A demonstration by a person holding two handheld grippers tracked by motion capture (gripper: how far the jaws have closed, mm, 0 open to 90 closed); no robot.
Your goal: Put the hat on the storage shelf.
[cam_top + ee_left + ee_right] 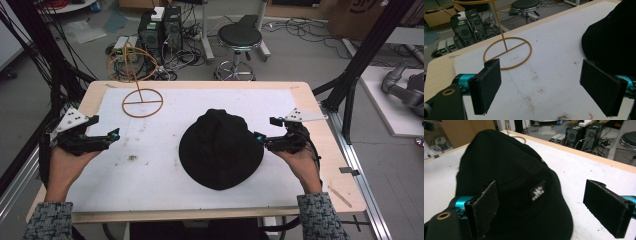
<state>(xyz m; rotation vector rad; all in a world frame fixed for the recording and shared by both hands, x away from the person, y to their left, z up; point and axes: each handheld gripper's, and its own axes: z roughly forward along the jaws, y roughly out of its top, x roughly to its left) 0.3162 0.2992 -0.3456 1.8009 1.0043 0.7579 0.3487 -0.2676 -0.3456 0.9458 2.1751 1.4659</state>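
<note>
Hat, black, lies flat on the white mat near table centre, w/ a small label patch on its cloth. Going left to right: left gripper sits at the mat's left edge, jaws spread wide and holding nothing (stained mat between them), wire stand beyond it toward the far-left corner; then the hat; then right gripper just beside the hat's right brim, jaws also spread, one over the black cloth, other over bare mat. Can't tell if it touches the brim.
</note>
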